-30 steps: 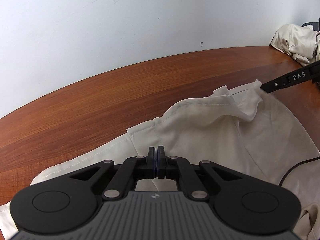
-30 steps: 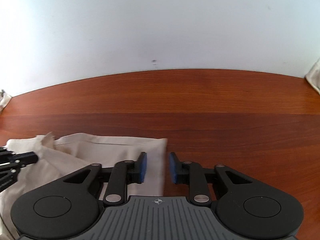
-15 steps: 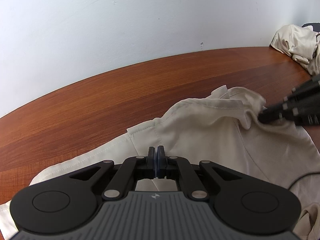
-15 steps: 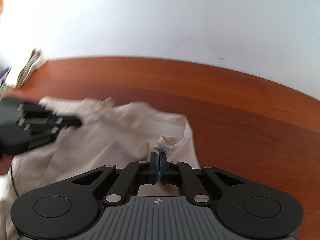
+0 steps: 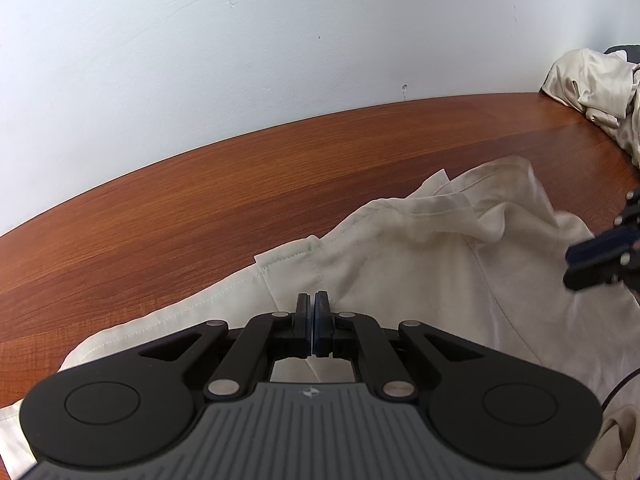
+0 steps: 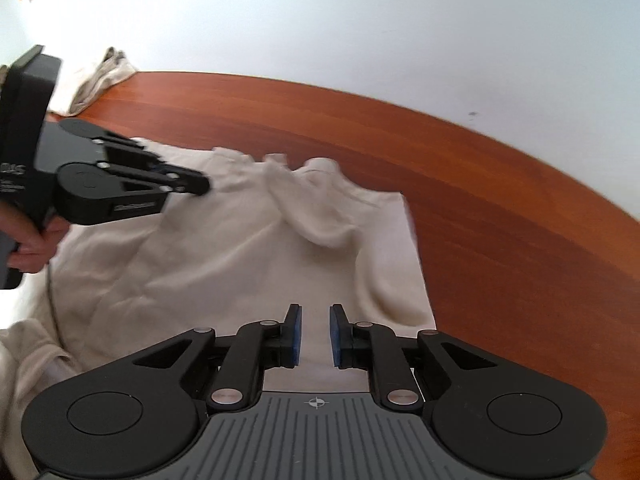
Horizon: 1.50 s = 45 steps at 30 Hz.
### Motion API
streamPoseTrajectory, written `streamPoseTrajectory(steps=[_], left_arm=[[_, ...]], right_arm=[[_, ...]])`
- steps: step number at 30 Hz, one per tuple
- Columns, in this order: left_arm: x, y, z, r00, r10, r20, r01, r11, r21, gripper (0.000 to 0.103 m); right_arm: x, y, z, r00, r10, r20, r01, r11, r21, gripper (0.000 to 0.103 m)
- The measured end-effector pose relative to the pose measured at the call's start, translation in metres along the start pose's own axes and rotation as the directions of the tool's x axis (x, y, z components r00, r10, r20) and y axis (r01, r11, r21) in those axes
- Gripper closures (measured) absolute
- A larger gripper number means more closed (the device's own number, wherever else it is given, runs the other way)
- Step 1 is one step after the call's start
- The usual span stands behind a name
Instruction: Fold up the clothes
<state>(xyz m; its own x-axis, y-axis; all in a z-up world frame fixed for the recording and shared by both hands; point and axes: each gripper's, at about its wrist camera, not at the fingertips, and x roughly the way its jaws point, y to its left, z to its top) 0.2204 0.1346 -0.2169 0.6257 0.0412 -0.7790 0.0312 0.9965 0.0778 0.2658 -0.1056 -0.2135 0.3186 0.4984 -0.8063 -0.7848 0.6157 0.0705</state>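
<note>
- The left gripper (image 5: 312, 320), a black 2-finger tool with blue pads, has its jaws pressed together, low over the near part of the cream cotton garment (image 5: 420, 264); whether a fold of cloth is pinched between the pads cannot be told from its own view
- The right gripper (image 6: 315, 336), of the same black make, has its jaws parting, a narrow gap between the blue pads; nothing is between them, and the cloth lies flat below
- The cream garment is spread on the reddish-brown wooden table (image 5: 200, 216), rumpled near its collar, with 1 stitched hem running toward the left edge of the left view
- In the right view a person's hand (image 6: 34, 240) holds the left tool's handle at the left edge
- Farther back, a second crumpled cream cloth pile (image 5: 592, 92) sits against the pale white wall (image 5: 280, 40)
</note>
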Motion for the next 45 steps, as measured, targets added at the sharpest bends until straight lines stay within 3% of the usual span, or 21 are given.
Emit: streamPoseTrajectory(steps=[6,11,16,21,28,30,33,38,40,45], left_arm=[[0.0,0.0,-0.001,1.0,0.001,0.0,-0.001,1.0,0.003,0.1],[0.0,0.0,-0.001,1.0,0.0,0.002,0.0,1.0,0.001,0.1],[0.001,0.002,-0.002,1.0,-0.004,0.003,0.004,1.0,-0.003,0.1],[0.0,0.002,-0.001,1.0,-0.003,0.0,0.003,1.0,-0.001,0.1],[0.0,0.003,-0.001,1.0,-0.006,0.002,0.006,1.0,-0.01,0.1],[-0.001,0.004,-0.001,1.0,-0.008,0.002,0.008,1.0,-0.015,0.1],[-0.001,0.004,-0.001,1.0,-0.008,0.001,0.008,1.0,-0.02,0.1],[-0.001,0.003,-0.001,1.0,-0.005,0.001,0.005,1.0,-0.018,0.1],[-0.001,0.002,-0.001,1.0,-0.002,0.0,0.002,1.0,-0.018,0.1],[-0.001,0.002,0.0,1.0,-0.001,-0.002,0.001,1.0,-0.019,0.1]], right_arm=[[-0.006,-0.023,0.009,0.992,-0.111,0.056,0.108,0.992,0.064,0.086],[0.0,-0.057,0.016,0.978,-0.203,0.052,0.192,0.967,0.168,0.086],[0.016,-0.089,0.018,0.978,-0.204,0.036,0.186,0.942,0.28,0.086],[0.029,-0.108,0.019,0.988,-0.154,0.032,0.132,0.922,0.364,0.085],[0.034,-0.108,0.023,0.99,-0.137,0.033,0.116,0.923,0.368,0.086],[0.031,-0.105,0.023,0.99,-0.138,0.031,0.117,0.924,0.363,0.093],[0.025,-0.097,0.024,0.983,-0.178,0.046,0.15,0.922,0.356,0.099],[-0.002,-0.089,0.027,0.952,-0.291,0.1,0.237,0.901,0.364,0.099],[0.001,-0.088,0.027,0.942,-0.322,0.088,0.274,0.896,0.349,0.099],[0.02,-0.086,0.022,0.944,-0.331,0.013,0.311,0.9,0.306,0.098]])
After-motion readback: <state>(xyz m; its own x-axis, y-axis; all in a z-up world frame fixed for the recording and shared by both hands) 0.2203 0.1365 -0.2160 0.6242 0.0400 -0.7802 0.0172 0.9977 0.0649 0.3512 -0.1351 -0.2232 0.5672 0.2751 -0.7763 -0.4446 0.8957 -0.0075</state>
